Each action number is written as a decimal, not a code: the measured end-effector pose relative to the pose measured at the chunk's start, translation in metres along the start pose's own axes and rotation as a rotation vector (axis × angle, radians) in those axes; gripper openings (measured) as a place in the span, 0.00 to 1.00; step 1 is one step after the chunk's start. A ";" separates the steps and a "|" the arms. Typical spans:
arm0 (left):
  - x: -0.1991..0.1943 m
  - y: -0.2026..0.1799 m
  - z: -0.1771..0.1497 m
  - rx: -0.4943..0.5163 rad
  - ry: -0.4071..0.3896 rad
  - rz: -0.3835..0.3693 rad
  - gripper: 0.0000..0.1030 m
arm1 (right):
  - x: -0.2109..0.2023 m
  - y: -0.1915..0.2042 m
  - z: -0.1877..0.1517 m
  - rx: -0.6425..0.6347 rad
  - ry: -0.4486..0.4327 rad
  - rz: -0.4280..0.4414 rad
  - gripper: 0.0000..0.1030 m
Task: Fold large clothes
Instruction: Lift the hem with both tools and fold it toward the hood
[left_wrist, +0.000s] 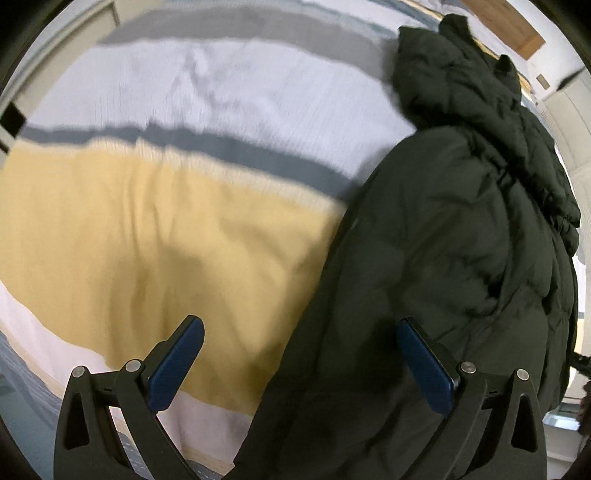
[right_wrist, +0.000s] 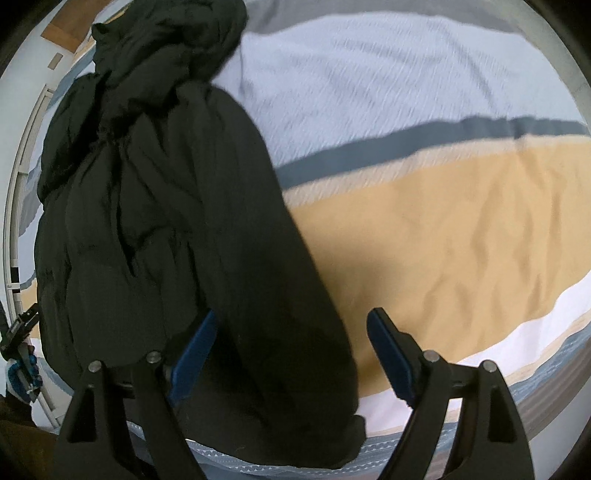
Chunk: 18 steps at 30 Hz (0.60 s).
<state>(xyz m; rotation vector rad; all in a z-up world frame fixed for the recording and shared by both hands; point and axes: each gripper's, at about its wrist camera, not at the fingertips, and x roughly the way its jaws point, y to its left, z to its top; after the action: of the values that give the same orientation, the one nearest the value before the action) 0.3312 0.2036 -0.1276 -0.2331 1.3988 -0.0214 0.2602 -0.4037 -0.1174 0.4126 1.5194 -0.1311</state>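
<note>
Blue-padded black plastic fingers of the left gripper (left_wrist: 301, 360) stand spread wide with nothing pinched between them; the finger at 4 o'clock in the left wrist view hangs over dark cloth, the one at 7 o'clock over the bedding. Just beyond them lies the black quilted puffer jacket (left_wrist: 461, 240), a long, bulky bundle. Its long axis runs from 6 o'clock up toward 1 o'clock in this view, where the crumpled, heavily puckered end (left_wrist: 454, 70) points to the far edge of the bed. The near part is smoother, with soft, puffy stitched panels.

The right gripper (right_wrist: 291, 345) is likewise spread wide, its blue pads straddling the near, rounded end of the same jacket (right_wrist: 258, 295); whether the pad at 7 o'clock touches the cloth I cannot tell, while the one at 5 o'clock stands clear of it. In the right wrist view the jacket stretches from 6 o'clock up to 11 o'clock, narrowing into a twisted, wrinkled knot of fabric at the top.

Underneath is the striped bed cover (left_wrist: 166, 240), lightly creased woven cloth with broad bands of mustard yellow, white, slate blue and grey running across the jacket's length. A patterned blue-grey border (right_wrist: 535, 373) edges the cover nearest the grippers.
</note>
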 end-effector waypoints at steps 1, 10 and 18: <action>0.005 0.004 -0.003 -0.011 0.014 -0.013 0.99 | 0.004 -0.001 -0.002 0.005 0.008 0.005 0.81; 0.034 0.021 -0.043 -0.085 0.166 -0.255 0.99 | 0.034 -0.018 -0.022 0.087 0.066 0.070 0.81; 0.032 0.001 -0.076 -0.091 0.203 -0.343 0.93 | 0.051 -0.027 -0.038 0.127 0.107 0.181 0.82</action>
<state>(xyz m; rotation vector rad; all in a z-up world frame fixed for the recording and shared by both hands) 0.2625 0.1886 -0.1706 -0.5574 1.5484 -0.2711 0.2180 -0.4069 -0.1721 0.6655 1.5752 -0.0642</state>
